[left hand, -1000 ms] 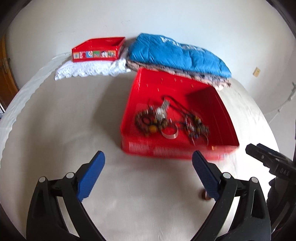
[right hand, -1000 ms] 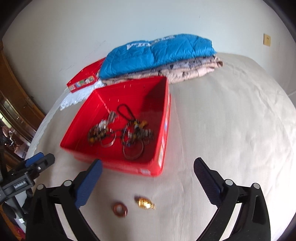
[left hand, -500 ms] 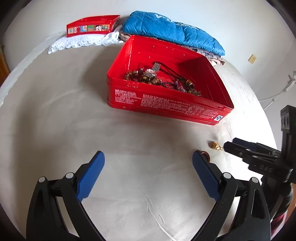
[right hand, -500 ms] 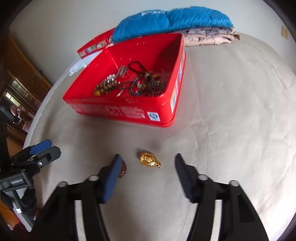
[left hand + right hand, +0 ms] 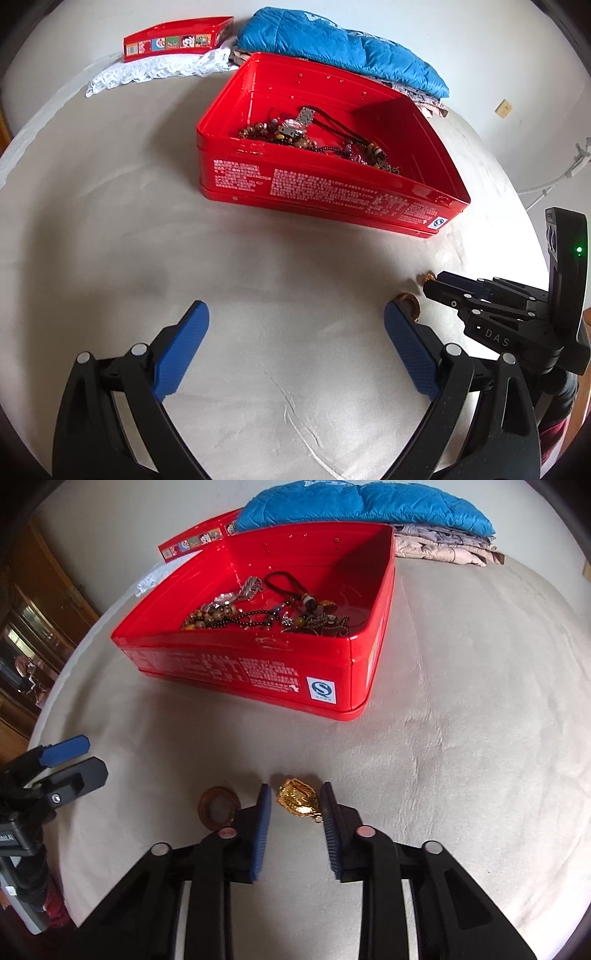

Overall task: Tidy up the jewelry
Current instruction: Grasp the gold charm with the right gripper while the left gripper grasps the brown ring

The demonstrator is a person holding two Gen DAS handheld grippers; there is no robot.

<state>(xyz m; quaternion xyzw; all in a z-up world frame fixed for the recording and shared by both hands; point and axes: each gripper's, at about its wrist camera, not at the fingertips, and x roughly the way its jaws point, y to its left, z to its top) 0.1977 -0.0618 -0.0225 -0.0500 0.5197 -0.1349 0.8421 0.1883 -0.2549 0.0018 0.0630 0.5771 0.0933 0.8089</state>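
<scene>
A gold pendant [image 5: 298, 800] lies on the beige cloth between the two pads of my right gripper [image 5: 295, 805]. The jaws stand narrowed around it, with small gaps still showing on both sides. A brown ring [image 5: 218, 806] lies just left of the left pad; it also shows in the left wrist view [image 5: 408, 303]. The open red tin [image 5: 258, 664] holds a tangle of beaded bracelets and necklaces [image 5: 266, 609]. My left gripper [image 5: 295, 332] is wide open and empty, low over the cloth in front of the tin [image 5: 332, 192].
The tin's red lid [image 5: 177, 37] rests on a white lace cloth [image 5: 159, 70] at the back left. A folded blue quilt [image 5: 340, 48] lies behind the tin. A dark wooden cabinet [image 5: 33, 627] stands beyond the table's left edge.
My right gripper came down to the cloth and narrowed its jaws around the gold pendant. Both grippers moved lower and closer to the tin's front.
</scene>
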